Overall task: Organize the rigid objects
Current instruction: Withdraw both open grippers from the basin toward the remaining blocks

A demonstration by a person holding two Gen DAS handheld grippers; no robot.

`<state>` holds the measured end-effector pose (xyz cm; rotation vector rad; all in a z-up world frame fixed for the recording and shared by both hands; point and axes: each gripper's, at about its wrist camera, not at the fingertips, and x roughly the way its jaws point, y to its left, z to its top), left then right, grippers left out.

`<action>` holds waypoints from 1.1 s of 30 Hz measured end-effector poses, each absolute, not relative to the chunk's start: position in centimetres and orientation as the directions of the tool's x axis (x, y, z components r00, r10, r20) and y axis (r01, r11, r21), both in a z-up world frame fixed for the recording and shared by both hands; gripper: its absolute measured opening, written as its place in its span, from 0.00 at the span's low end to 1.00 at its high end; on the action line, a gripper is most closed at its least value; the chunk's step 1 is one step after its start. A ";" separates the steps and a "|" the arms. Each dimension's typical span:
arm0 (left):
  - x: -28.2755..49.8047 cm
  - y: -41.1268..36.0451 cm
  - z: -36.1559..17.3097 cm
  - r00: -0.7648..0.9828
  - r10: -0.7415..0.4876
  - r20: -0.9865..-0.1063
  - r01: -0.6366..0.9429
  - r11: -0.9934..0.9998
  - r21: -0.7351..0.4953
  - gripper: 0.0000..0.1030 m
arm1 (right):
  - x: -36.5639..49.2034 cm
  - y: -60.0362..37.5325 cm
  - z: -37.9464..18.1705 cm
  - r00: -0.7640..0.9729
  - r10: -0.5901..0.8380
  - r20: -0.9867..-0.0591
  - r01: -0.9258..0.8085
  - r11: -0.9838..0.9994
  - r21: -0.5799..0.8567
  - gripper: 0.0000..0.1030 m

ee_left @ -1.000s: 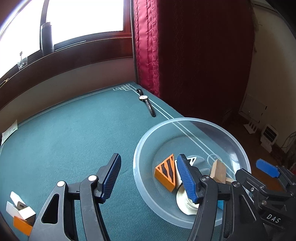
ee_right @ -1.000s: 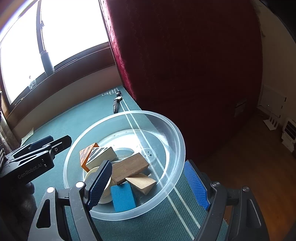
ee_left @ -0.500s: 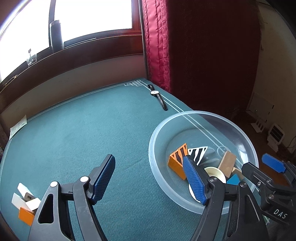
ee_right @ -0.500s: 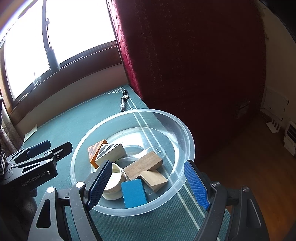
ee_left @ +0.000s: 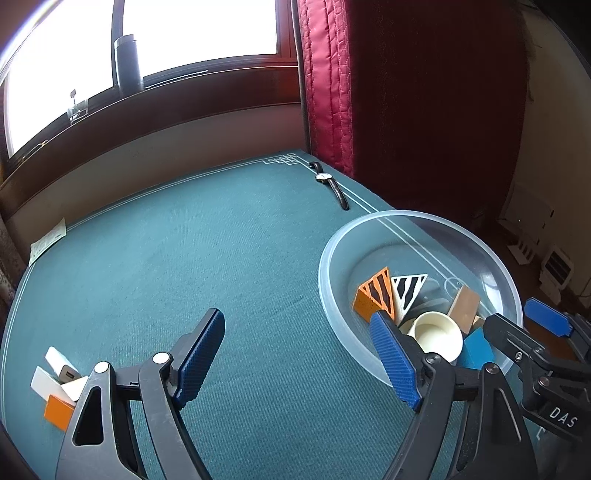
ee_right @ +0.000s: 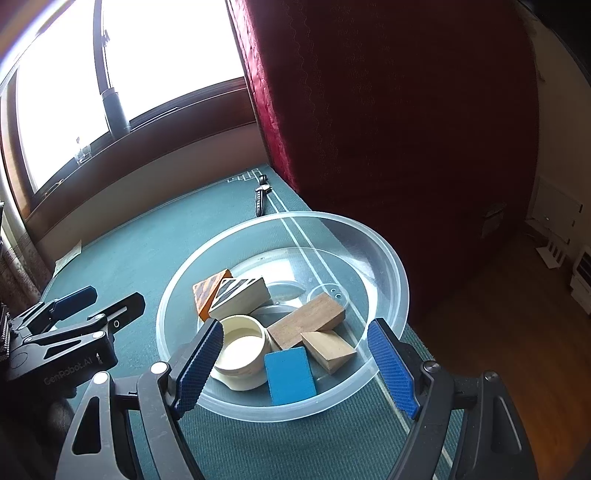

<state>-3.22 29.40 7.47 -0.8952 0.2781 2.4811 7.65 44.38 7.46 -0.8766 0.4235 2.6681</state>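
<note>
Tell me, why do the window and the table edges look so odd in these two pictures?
Left wrist view: the window is blown out white by daylight, and the fisheye lens bows the green table. Right wrist view: same glare, curved edges, and the red curtain sits in deep shadow.

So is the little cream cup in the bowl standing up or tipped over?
Standing up. The cream cup sits in the clear bowl with its open mouth facing up, so you can see down inside it. It looks empty.

Both tongs have black plastic arms with triangular cut-outs and silver round screws at the joints. The left tongs (ee_left: 295,363) and the right tongs (ee_right: 295,363) carry blue ribbed pads. White lettering marks each black body.
</note>
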 end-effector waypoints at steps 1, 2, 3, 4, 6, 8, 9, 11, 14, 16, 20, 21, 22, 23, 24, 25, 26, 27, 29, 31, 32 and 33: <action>-3.2 29.2 7.4 -0.668 0.371 -0.646 -0.503 -0.864 0.024 0.79 | 7.7 44.1 7.5 -0.769 0.187 -0.611 -0.366 -0.913 0.180 0.81; -3.2 29.0 7.3 -0.667 0.368 -0.647 -0.499 -0.866 0.022 0.79 | 7.7 43.9 7.5 -0.769 0.186 -0.611 -0.363 -0.915 0.178 0.81; -3.2 28.7 7.3 -0.667 0.366 -0.648 -0.496 -0.868 0.019 0.79 | 7.6 43.8 7.4 -0.769 0.184 -0.612 -0.360 -0.916 0.177 0.81; -3.1 28.5 7.3 -0.668 0.365 -0.649 -0.492 -0.871 0.017 0.79 | 7.6 43.6 7.4 -0.769 0.183 -0.613 -0.358 -0.917 0.175 0.81; -3.1 28.0 7.3 -0.669 0.362 -0.649 -0.484 -0.875 0.012 0.79 | 7.6 43.2 7.4 -0.769 0.185 -0.612 -0.354 -0.920 0.167 0.81; -3.1 27.5 7.4 -0.672 0.357 -0.649 -0.475 -0.880 0.009 0.79 | 7.6 42.9 7.4 -0.770 0.183 -0.612 -0.349 -0.923 0.163 0.81; -3.1 27.2 7.4 -0.673 0.355 -0.649 -0.471 -0.882 0.006 0.79 | 7.6 42.7 7.4 -0.770 0.182 -0.611 -0.346 -0.924 0.161 0.81; -3.0 26.6 7.4 -0.675 0.349 -0.650 -0.461 -0.887 0.002 0.79 | 7.5 42.4 7.4 -0.772 0.179 -0.610 -0.339 -0.927 0.158 0.81; -2.8 25.7 7.4 -0.678 0.342 -0.650 -0.448 -0.894 -0.004 0.79 | 7.6 41.8 7.4 -0.775 0.173 -0.608 -0.327 -0.933 0.151 0.81; -2.7 25.1 7.4 -0.680 0.335 -0.652 -0.439 -0.899 -0.005 0.79 | 7.5 41.3 7.4 -0.776 0.167 -0.608 -0.317 -0.937 0.147 0.81; -2.5 23.7 7.2 -0.684 0.322 -0.655 -0.418 -0.908 -0.010 0.79 | 7.6 40.3 7.4 -0.780 0.154 -0.606 -0.295 -0.945 0.139 0.81; -2.5 23.3 7.2 -0.684 0.319 -0.656 -0.412 -0.911 -0.014 0.79 | 7.5 40.1 7.4 -0.781 0.150 -0.606 -0.289 -0.947 0.138 0.81; -2.5 22.9 7.1 -0.685 0.315 -0.657 -0.405 -0.914 -0.016 0.79 | 7.5 39.8 7.3 -0.782 0.145 -0.606 -0.282 -0.950 0.137 0.81; -2.4 22.5 7.1 -0.686 0.311 -0.658 -0.398 -0.917 -0.018 0.79 | 7.4 39.5 7.3 -0.782 0.140 -0.607 -0.275 -0.952 0.135 0.81; -2.4 22.0 7.1 -0.687 0.307 -0.659 -0.392 -0.920 -0.020 0.79 | 7.4 39.2 7.2 -0.782 0.134 -0.608 -0.267 -0.955 0.133 0.81; -2.4 21.6 7.0 -0.688 0.303 -0.659 -0.385 -0.923 -0.021 0.79 | 7.4 38.9 7.1 -0.783 0.128 -0.609 -0.258 -0.957 0.130 0.81; -2.4 21.1 7.0 -0.690 0.298 -0.660 -0.378 -0.926 -0.023 0.79 | 7.4 38.5 7.1 -0.783 0.122 -0.611 -0.249 -0.960 0.128 0.81; -2.3 20.7 7.0 -0.691 0.293 -0.660 -0.371 -0.929 -0.025 0.79 | 7.4 38.1 7.0 -0.783 0.115 -0.612 -0.240 -0.963 0.126 0.81; -2.3 19.7 7.0 -0.695 0.283 -0.661 -0.355 -0.935 -0.028 0.79 | 7.3 37.5 6.9 -0.784 0.104 -0.612 -0.221 -0.968 0.120 0.81; -2.3 18.6 7.0 -0.700 0.273 -0.660 -0.337 -0.941 -0.031 0.79 | 7.3 36.8 6.8 -0.785 0.090 -0.613 -0.201 -0.973 0.116 0.82; -2.3 18.0 7.1 -0.703 0.267 -0.660 -0.327 -0.944 -0.034 0.79 | 7.2 36.5 6.8 -0.785 0.082 -0.614 -0.192 -0.975 0.115 0.82; -2.4 17.4 7.1 -0.705 0.262 -0.659 -0.318 -0.947 -0.037 0.79 | 7.1 36.1 6.7 -0.784 0.073 -0.617 -0.183 -0.976 0.116 0.82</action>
